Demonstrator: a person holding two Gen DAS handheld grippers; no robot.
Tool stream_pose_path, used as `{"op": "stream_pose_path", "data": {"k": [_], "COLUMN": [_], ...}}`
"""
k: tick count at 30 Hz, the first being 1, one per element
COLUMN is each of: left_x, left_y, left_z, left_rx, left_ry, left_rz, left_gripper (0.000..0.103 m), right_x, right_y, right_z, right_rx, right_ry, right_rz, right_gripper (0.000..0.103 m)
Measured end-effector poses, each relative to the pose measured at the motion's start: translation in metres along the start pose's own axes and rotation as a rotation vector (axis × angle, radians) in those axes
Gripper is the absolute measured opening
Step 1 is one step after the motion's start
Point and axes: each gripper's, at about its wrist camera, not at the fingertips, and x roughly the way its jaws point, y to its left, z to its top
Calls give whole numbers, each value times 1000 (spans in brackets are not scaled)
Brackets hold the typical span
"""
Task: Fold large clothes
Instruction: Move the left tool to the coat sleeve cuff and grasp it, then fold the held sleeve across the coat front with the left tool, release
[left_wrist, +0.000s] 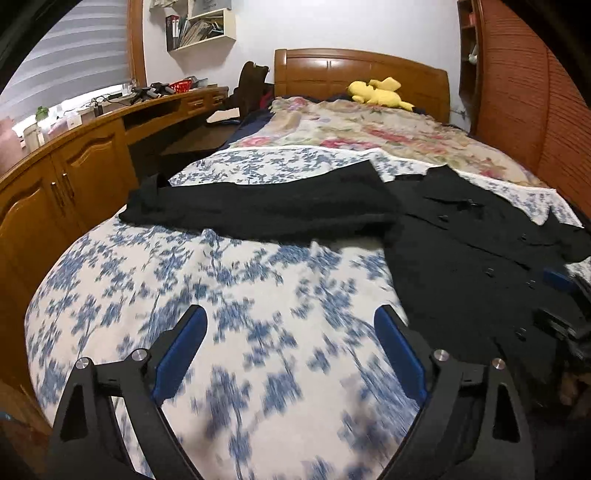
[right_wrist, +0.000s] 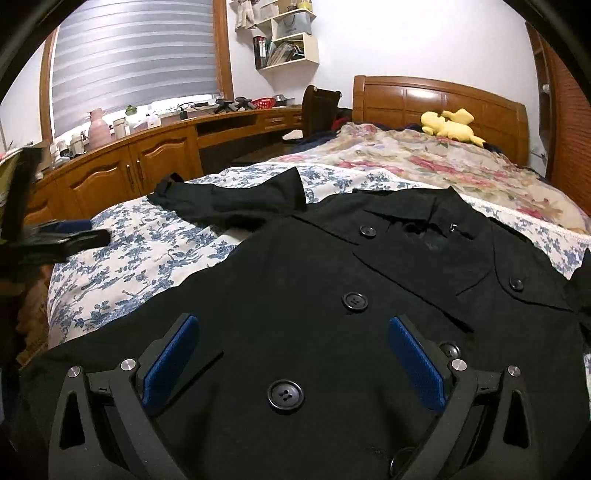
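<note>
I am seeing no readable text anywhere; the binders and books on the wall shelf (right_wrist: 284, 48) are showing spine markings too small and blurred for me to make out.

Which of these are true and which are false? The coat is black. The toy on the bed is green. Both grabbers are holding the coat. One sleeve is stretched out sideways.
1. The coat is black. True.
2. The toy on the bed is green. False: it is yellow.
3. Both grabbers hold the coat. False: the left gripper and the right gripper are open, holding nothing.
4. One sleeve is stretched out sideways. True.
</note>
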Motion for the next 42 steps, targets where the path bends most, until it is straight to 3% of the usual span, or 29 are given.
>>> {"op": "stream_pose_path", "data": {"k": [5,20,28,30,32,34,36,40,42], "left_x": [44,134,181,185,188,191,193,172,145], "left_y": [20,36,60,64,64,65,65,42,21], "left_z": [23,70,73,74,78,83,87,105,116], "left_rx": [-67,-122,-279,-311,-321,-333,-341,-240,-184], "left_ry": [34,114,236,230,232,234,237,180,118], "left_rz": [-20,19,-10,-18,-12,2,-18,28,-1], "left_gripper": [91,88,67,65,49,14,5,2,2], "right_x": [23,26,28,28,28,29,29,28,28], "right_y": [13,10,10,10,10,10,10,10,10], "right_z": [7,6,5,5,5,5,5,4,4], "right_rx": [4,35,42,43,44,44,44,46,48], "right_ry": [4,-6,-2,-1,-1,-1,-2,-7,-7], "right_rz": [0,21,25,25,26,26,25,25,26], "right_gripper": [102,102,102,102,102,102,102,102,102]}}
